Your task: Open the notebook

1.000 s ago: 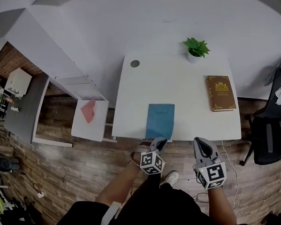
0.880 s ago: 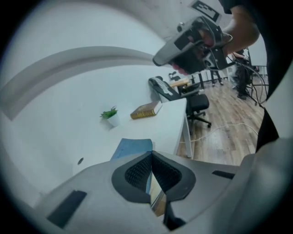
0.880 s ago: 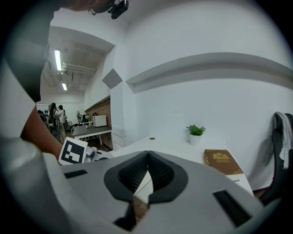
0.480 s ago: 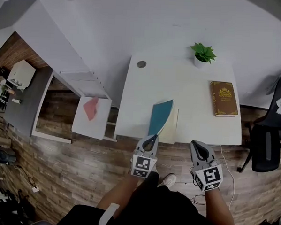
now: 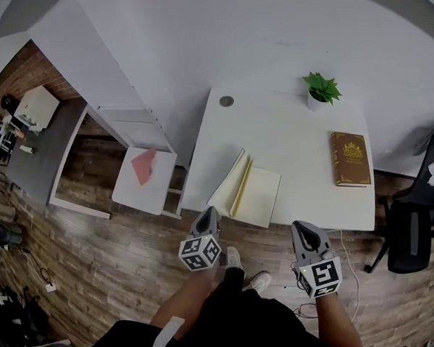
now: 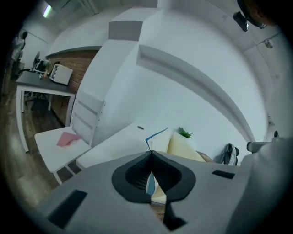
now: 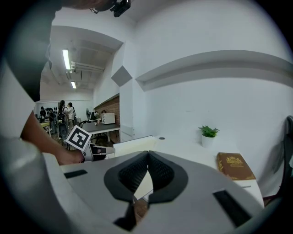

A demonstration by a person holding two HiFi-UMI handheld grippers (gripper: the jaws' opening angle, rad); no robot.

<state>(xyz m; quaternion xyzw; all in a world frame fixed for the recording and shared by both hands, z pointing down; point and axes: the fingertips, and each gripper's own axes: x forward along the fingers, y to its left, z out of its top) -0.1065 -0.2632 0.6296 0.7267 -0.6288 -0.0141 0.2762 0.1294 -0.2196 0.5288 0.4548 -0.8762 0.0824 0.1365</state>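
While the left gripper [image 5: 208, 213] clamps its jaws on the raised cover of the notebook [image 5: 258, 197] at 6 o'clock on the surface [image 5: 291, 140], the right gripper [image 5: 302, 229], at 5 o'clock, has its jaws together, empty.

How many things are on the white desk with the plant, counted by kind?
notebook: 1
brown book: 1
potted plant: 1
small grey disc: 1
Total: 4
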